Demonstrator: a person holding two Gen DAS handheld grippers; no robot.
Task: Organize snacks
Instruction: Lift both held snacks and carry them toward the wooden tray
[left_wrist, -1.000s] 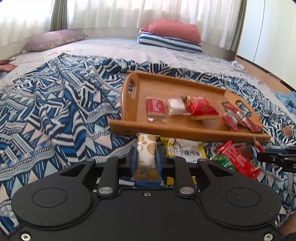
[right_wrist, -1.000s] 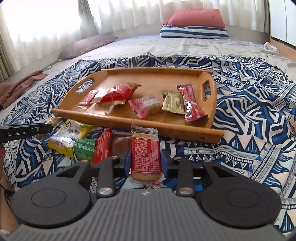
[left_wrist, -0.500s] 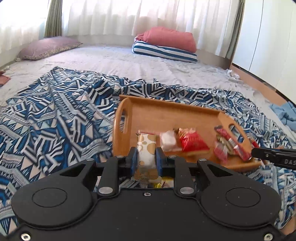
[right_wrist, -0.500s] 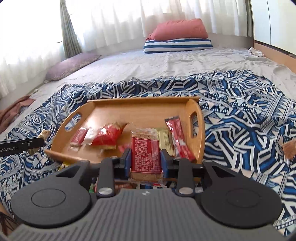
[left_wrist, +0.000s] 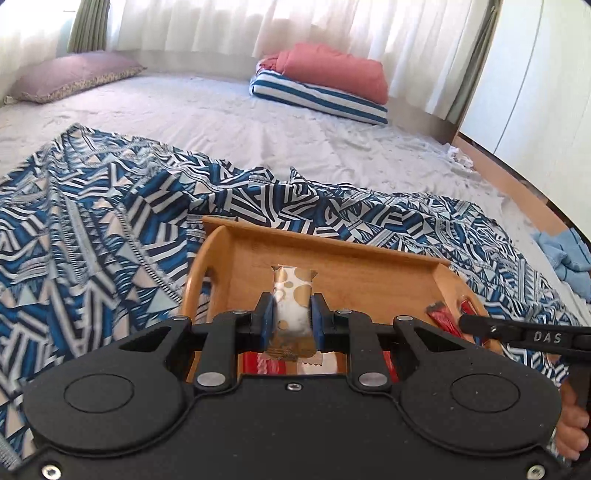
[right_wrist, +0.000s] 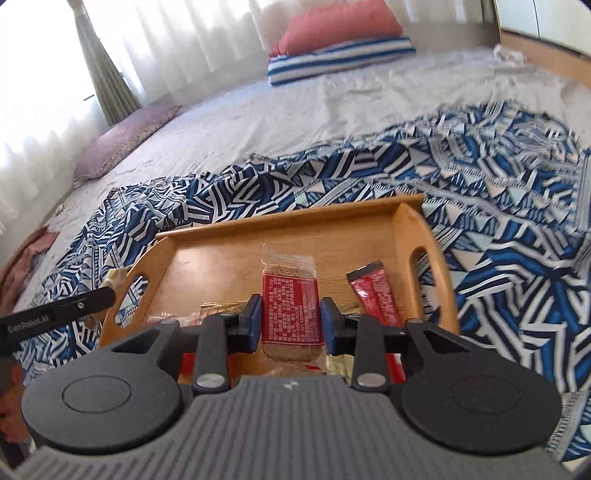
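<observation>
Left gripper (left_wrist: 292, 314): pinching a white snack bar with gold dots (left_wrist: 293, 295), held upright above the left end of the tray.
Right gripper (right_wrist: 290, 321): pinching a red-labelled biscuit pack (right_wrist: 290, 306) by its sides, above the tray floor.
Wooden tray (right_wrist: 280, 225): rests on the blue patterned blanket (right_wrist: 517, 221) spread over the bed (left_wrist: 221, 122).
Tray contents: one red stick pack (right_wrist: 375, 291) lies beside the right handle; further wrappers are partly hidden behind the gripper bodies.
Background: striped and red pillows (left_wrist: 325, 85) by the curtain.
</observation>
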